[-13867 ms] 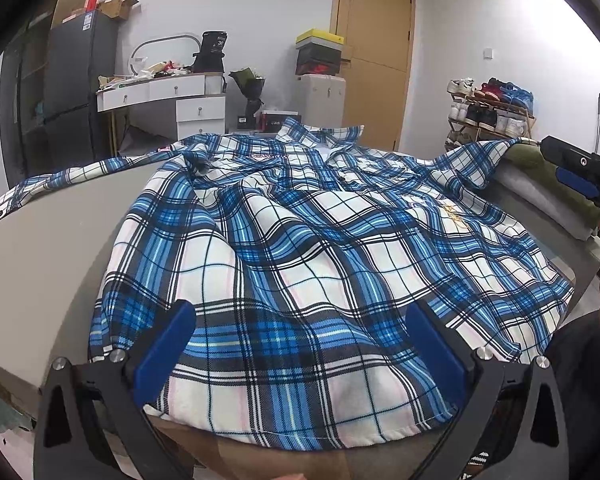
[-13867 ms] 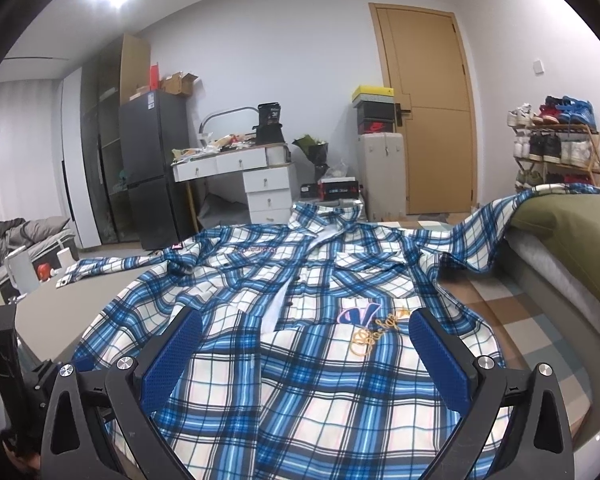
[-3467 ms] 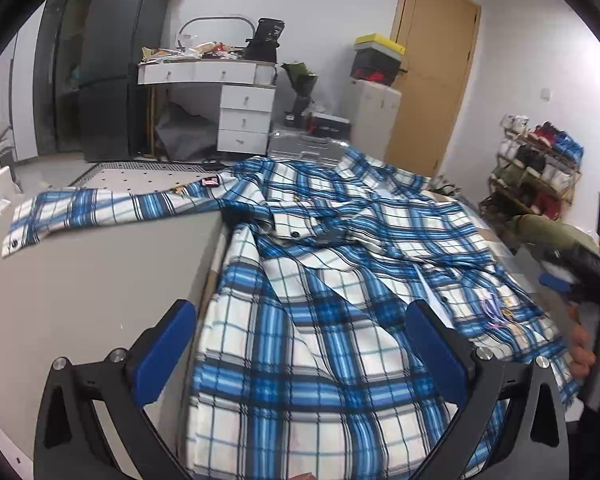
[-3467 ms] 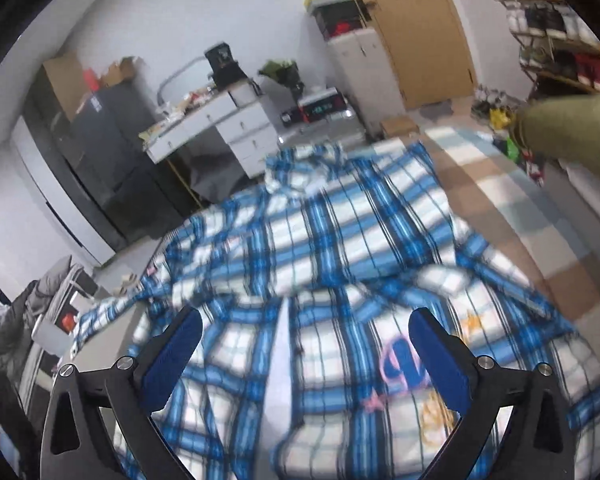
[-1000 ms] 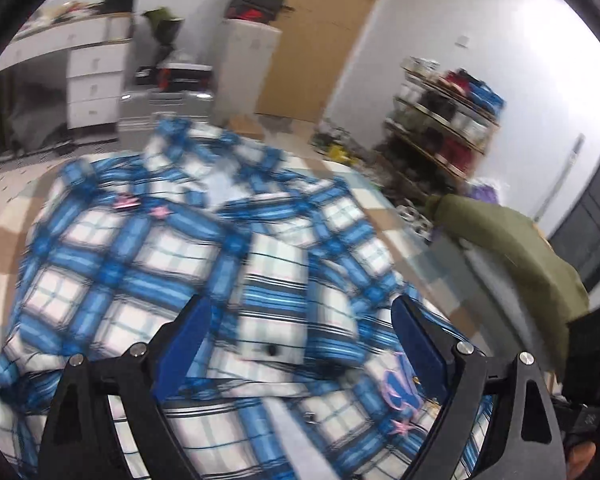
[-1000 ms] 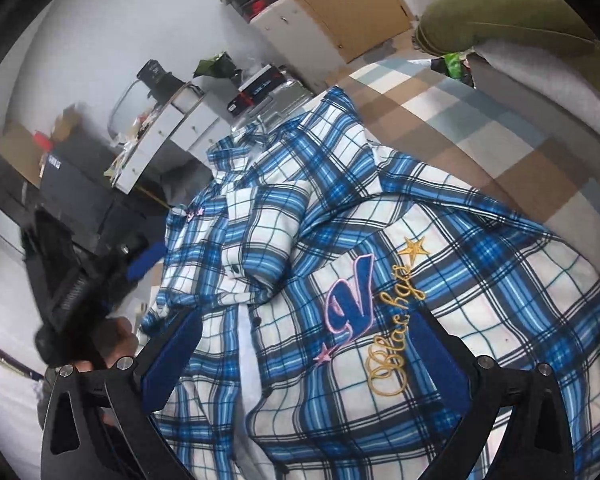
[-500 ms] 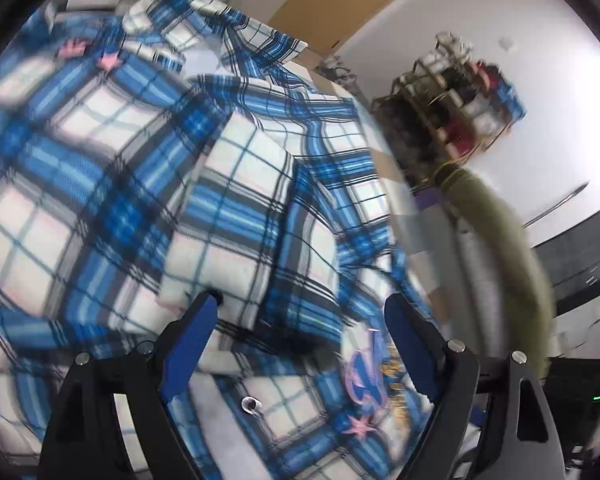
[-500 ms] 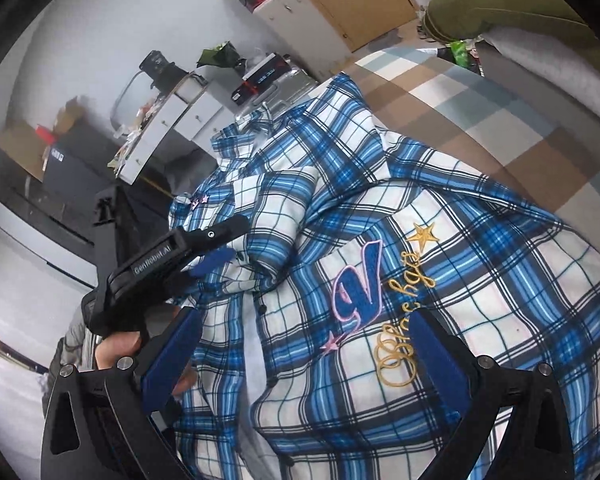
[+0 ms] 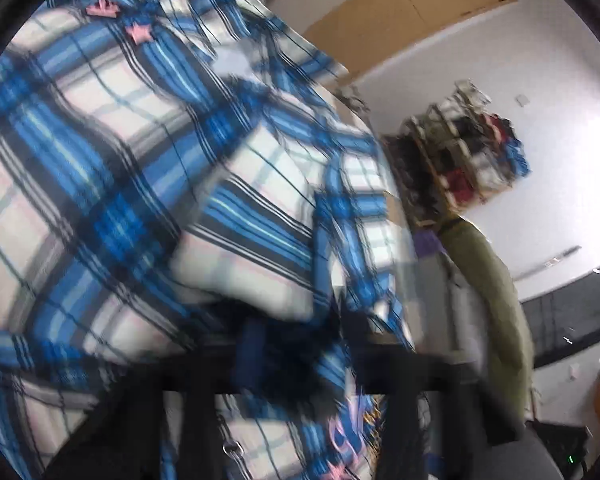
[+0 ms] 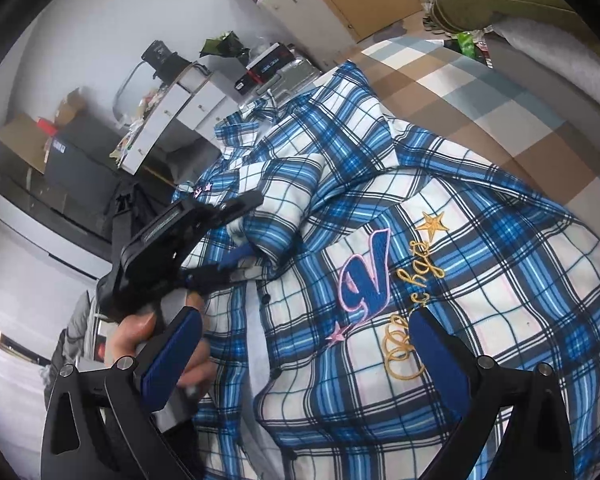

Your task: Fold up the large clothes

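Where soft plaid shirt bunches, left tool pinches folded sleeve.

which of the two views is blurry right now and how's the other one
Left wrist view: heavily motion-smeared, the plaid shirt and the left gripper are streaked; shoe rack soft too. Right wrist view: sharp, the embroidery on the shirt readable, fisheye bending at the edges, right gripper crisp.
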Motion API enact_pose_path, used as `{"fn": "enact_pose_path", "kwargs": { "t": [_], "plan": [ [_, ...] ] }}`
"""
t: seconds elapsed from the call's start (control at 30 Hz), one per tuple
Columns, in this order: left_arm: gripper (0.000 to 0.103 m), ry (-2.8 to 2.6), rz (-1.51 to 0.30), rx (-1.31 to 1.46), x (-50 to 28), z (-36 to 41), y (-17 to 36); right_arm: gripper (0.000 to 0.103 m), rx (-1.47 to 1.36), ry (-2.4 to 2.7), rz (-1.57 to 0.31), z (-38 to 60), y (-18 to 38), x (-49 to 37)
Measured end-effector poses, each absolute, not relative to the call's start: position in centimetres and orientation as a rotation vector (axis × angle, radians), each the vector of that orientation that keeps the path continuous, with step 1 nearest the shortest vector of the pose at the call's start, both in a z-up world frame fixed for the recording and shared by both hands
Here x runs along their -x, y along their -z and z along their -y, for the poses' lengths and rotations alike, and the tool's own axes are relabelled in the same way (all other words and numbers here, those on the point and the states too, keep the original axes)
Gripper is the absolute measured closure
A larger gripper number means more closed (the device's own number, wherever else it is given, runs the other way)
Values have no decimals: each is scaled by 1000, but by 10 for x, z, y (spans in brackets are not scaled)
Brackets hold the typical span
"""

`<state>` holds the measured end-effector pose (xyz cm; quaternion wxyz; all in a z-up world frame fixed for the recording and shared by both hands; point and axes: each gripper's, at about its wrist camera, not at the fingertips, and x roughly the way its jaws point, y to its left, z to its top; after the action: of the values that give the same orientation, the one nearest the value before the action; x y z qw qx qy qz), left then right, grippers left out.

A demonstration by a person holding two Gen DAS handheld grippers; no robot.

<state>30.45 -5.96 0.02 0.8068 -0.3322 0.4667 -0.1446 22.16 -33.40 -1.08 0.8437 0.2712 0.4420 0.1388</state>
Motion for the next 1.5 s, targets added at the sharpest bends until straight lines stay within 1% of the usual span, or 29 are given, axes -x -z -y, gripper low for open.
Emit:
{"fn": "enact_pose_path", "kwargs": {
  "t": [0.07, 0.2, 0.27, 0.33, 0.37, 0.4, 0.43, 0.5, 0.57, 0.67, 0.77, 0.9, 1.03, 1.1, 1.13, 1.17, 1.23, 1.27, 1.3, 1.4, 1.5],
  "plan": [
    [99, 235, -926, 681, -306, 57, -11, 0, -569, -293, -938, 333, 12, -222],
    [99, 250, -756, 485, -303, 85, -65, 0, -583, -293, -944, 335, 13, -223],
    [98, 394, -761, 396, -305, 119, -81, 0, -590, -299, -932, 338, 11, -223],
    [78, 558, -842, 279, -305, 161, -86, 0, -599, -275, -914, 344, 9, -222],
    [70, 597, -880, 237, -303, 176, -86, 0, -601, -256, -909, 348, 9, -222],
    [51, 630, -905, 221, -301, 185, -84, 0, -595, -233, -903, 351, 8, -221],
    [39, 651, -893, 242, -297, 185, -83, 0, -583, -214, -895, 354, 7, -221],
    [31, 641, -843, 296, -289, 172, -79, 0, -528, -155, -886, 356, 5, -219],
    [30, 581, -852, 298, -296, 163, -71, 0, -503, -130, -903, 355, 7, -220],
    [30, 442, -920, 283, -319, 148, -53, 0, -515, -159, -936, 353, 11, -223],
    [31, 374, -1028, 240, -342, 144, -33, 0, -501, -157, -933, 351, 10, -223],
    [31, 383, -1007, 141, -348, 161, -32, 0, -517, -143, -938, 356, 13, -224],
    [31, 513, -1101, 130, -347, 186, -18, 0, -532, -130, -946, 361, 15, -226],
    [31, 513, -1096, 27, -338, 201, -15, 0, -541, -129, -949, 363, 16, -226],
    [32, 478, -1103, -34, -335, 207, -12, 0, -545, -130, -949, 363, 15, -226],
    [37, 459, -1108, -49, -337, 209, -6, 0, -547, -133, -950, 363, 15, -226],
    [82, 423, -1104, -17, -338, 205, 1, 0, -543, -136, -954, 362, 16, -226],
    [93, 422, -1089, 8, -338, 202, 0, 0, -539, -140, -958, 361, 16, -227],
    [100, 432, -1076, 40, -338, 198, -2, 0, -536, -143, -963, 359, 16, -227],
    [101, 470, -1019, 133, -332, 182, -19, 0, -535, -146, -972, 359, 18, -227],
    [102, 486, -919, 218, -330, 167, -51, 0, -540, -148, -971, 359, 17, -226]
  ]
}}
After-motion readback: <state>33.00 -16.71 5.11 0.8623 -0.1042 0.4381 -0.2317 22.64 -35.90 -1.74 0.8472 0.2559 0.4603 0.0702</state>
